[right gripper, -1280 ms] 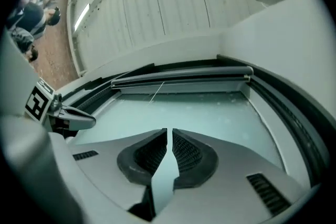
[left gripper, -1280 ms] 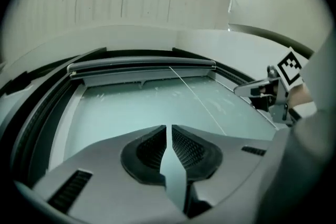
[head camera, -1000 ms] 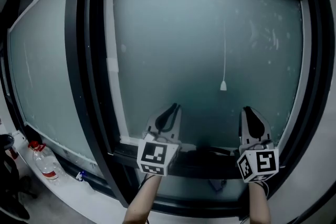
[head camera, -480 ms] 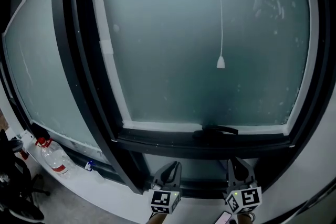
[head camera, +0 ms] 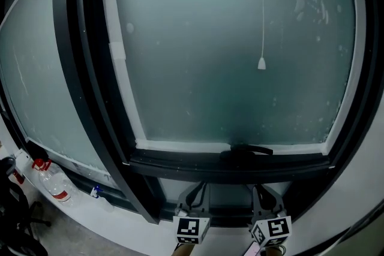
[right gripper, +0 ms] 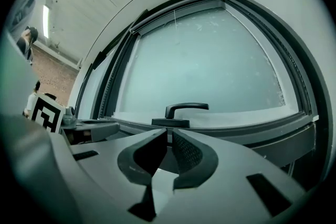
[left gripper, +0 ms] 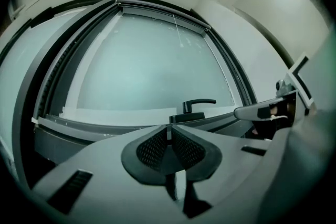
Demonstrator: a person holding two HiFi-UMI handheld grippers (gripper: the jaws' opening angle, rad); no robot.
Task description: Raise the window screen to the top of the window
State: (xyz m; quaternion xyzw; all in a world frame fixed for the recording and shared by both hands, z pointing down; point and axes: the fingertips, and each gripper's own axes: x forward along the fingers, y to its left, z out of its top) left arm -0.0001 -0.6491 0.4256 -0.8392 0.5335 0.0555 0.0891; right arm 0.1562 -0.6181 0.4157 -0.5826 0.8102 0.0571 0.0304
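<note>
Head view looks steeply down the window, and both grippers sit low at the bottom edge, side by side beneath the black lower frame (head camera: 180,168), jaws pointing up at the glass. The left gripper (head camera: 195,192) is clenched, pads pressed together on nothing. The right gripper (head camera: 264,192) is likewise closed and empty. Only their marker cubes and jaw housings show here; the hands behind them are cut off by the picture's edge.

The window screen (right gripper: 178,10) is at the very top of the window, seen only as a thin rail in the gripper views; its mesh cannot be made out. A pull cord (head camera: 262,21) hangs from above against the frosted pane. A black handle (head camera: 246,150) lies on the sash's lower rail. A bottle (head camera: 53,184) stands at the far left.
</note>
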